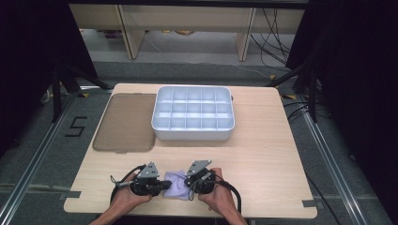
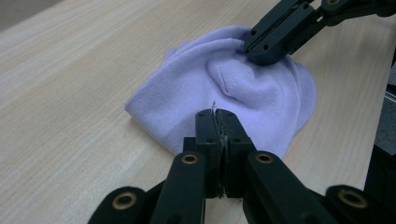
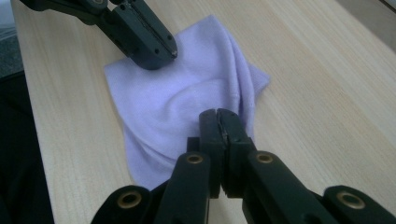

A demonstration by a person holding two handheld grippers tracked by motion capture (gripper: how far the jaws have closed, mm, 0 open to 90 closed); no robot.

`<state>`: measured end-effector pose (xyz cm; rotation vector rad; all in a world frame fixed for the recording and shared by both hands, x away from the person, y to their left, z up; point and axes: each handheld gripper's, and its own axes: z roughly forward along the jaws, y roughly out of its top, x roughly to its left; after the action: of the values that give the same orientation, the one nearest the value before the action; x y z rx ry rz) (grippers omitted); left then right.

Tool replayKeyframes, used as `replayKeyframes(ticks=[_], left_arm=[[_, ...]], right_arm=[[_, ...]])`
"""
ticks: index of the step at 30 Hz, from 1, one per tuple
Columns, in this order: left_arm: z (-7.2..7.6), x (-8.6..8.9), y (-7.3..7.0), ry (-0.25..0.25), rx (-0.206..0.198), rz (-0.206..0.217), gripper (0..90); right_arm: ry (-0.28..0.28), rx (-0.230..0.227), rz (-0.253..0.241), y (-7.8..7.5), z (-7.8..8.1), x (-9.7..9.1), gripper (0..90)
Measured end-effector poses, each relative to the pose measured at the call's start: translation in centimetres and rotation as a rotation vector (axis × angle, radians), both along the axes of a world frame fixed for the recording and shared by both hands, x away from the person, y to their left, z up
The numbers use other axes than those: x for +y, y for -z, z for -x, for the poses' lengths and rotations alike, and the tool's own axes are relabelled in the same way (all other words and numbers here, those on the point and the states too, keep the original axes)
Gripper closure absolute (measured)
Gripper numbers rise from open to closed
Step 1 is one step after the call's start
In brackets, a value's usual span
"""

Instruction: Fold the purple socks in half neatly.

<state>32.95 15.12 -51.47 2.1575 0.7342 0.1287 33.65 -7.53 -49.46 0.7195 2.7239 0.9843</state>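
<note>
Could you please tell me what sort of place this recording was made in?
Probably a lab recording station: a wooden table on a taped, numbered floor, dark curtains at the sides and loose cables behind.

Right gripper (image 3: 218, 114) closed above lilac cloth (image 3: 187, 102); left gripper (image 3: 170, 51) pinches its far edge.

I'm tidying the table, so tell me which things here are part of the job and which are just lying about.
In use: lilac cloth; left hand-held gripper and right hand-held gripper, both pinching it.
Lying about: white divided tray; brown lid beside it.
</note>
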Motion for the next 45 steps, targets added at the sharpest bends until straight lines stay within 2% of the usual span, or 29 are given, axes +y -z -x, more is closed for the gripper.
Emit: replayKeyframes(ticks=[2,3,4,5,7,9,12,13,15,17,18,19,20,21,22,24,26,27,30,33,34,35,36,37,38,41,42,43,45], left_arm=[[0.2,-0.1,0.0,-0.015,0.010,0.007,87.7],[0.0,0.0,0.0,-0.006,0.001,-0.017,87.7],[0.0,0.0,0.0,-0.006,0.001,-0.017,87.7],[0.0,0.0,0.0,-0.002,-0.002,-0.001,87.7],[0.0,-0.1,0.0,-0.007,0.000,0.001,87.7],[-0.1,0.1,0.1,-0.006,0.009,0.010,87.6],[-0.4,0.3,0.1,-0.021,0.021,0.021,87.6],[-0.6,0.4,0.2,-0.011,0.003,0.017,87.5],[-0.7,0.4,0.1,-0.028,-0.002,0.007,87.2],[-0.9,0.3,0.1,-0.043,-0.004,0.029,82.8],[-1.0,0.6,-0.1,-0.047,-0.002,0.001,82.8],[-0.9,0.7,-0.2,-0.056,0.004,0.028,78.3],[-0.8,1.0,-0.3,-0.069,0.011,0.029,74.7],[-0.7,1.4,-0.3,-0.084,0.019,0.035,69.7],[-0.7,1.6,-0.3,-0.097,0.030,0.039,69.7],[-0.3,2.3,0.0,-0.146,0.105,0.056,62.7],[-0.3,2.3,0.2,-0.137,0.116,0.062,61.2],[-0.2,2.1,0.3,-0.156,0.128,0.080,60.9],[-0.2,2.0,0.3,-0.140,0.126,0.071,62.0],[-0.2,1.8,0.5,-0.136,0.129,0.093,66.3],[-0.3,1.8,0.6,-0.134,0.131,0.095,71.6],[-0.3,1.8,0.6,-0.142,0.135,0.095,71.6],[-0.3,1.8,0.7,-0.148,0.143,0.118,74.6],[-0.3,1.9,0.7,-0.148,0.144,0.118,80.5],[-0.3,1.9,0.7,-0.149,0.145,0.125,80.5],[-0.2,2.1,0.4,-0.156,0.148,0.136,83.3],[-0.2,2.1,0.4,-0.153,0.147,0.155,84.0],[-0.2,2.1,0.1,-0.162,0.138,0.143,84.0],[-0.2,2.2,0.0,-0.155,0.125,0.158,84.2]], right_arm=[[-0.008,-0.013,0.003,-0.4,0.1,-0.1,88.8],[-0.001,-0.030,-0.024,-0.6,0.3,0.0,88.8],[-0.001,-0.030,-0.024,-0.6,0.3,0.0,88.8],[-0.014,-0.043,-0.037,-1.3,0.5,0.3,88.8],[-0.013,-0.047,-0.047,-1.3,0.6,0.5,88.9],[-0.062,-0.039,-0.019,-1.0,0.9,1.7,88.9],[-0.060,-0.008,0.018,-0.6,1.0,2.1,89.0],[-0.059,0.007,0.051,0.1,0.8,2.4,89.5],[-0.052,0.004,0.042,0.3,0.8,2.5,89.9],[-0.061,-0.011,0.049,0.3,0.8,2.9,90.0],[-0.057,-0.006,0.050,0.3,0.8,3.0,90.0],[-0.061,-0.021,0.052,0.4,0.9,3.1,90.0],[-0.051,-0.005,0.048,0.3,1.1,3.1,90.0],[-0.048,-0.019,0.048,0.4,0.9,3.1,90.0],[-0.048,-0.019,0.048,0.4,0.9,3.1,90.0],[-0.031,0.001,0.046,0.4,1.2,3.1,90.0],[-0.039,-0.006,0.047,0.3,1.1,3.1,89.9],[-0.044,-0.015,0.049,0.3,1.0,3.0,89.9],[-0.043,-0.030,0.044,0.5,1.1,3.1,89.9],[-0.041,-0.021,0.043,0.5,1.1,3.1,89.8],[-0.051,-0.042,0.036,0.6,0.9,3.0,89.8],[-0.051,-0.042,0.036,0.6,0.9,3.0,89.8],[-0.044,-0.021,0.038,0.5,1.0,3.0,89.7],[-0.050,-0.026,0.040,0.4,1.0,2.9,89.5],[-0.050,-0.026,0.040,0.4,1.0,2.9,89.5],[-0.045,-0.030,0.001,0.1,1.1,2.7,89.6],[-0.074,-0.035,-0.045,-0.4,1.3,2.8,89.7],[-0.074,-0.035,-0.045,-0.4,1.3,2.8,89.7],[-0.084,-0.014,-0.069,-0.6,1.7,3.2,89.7]])
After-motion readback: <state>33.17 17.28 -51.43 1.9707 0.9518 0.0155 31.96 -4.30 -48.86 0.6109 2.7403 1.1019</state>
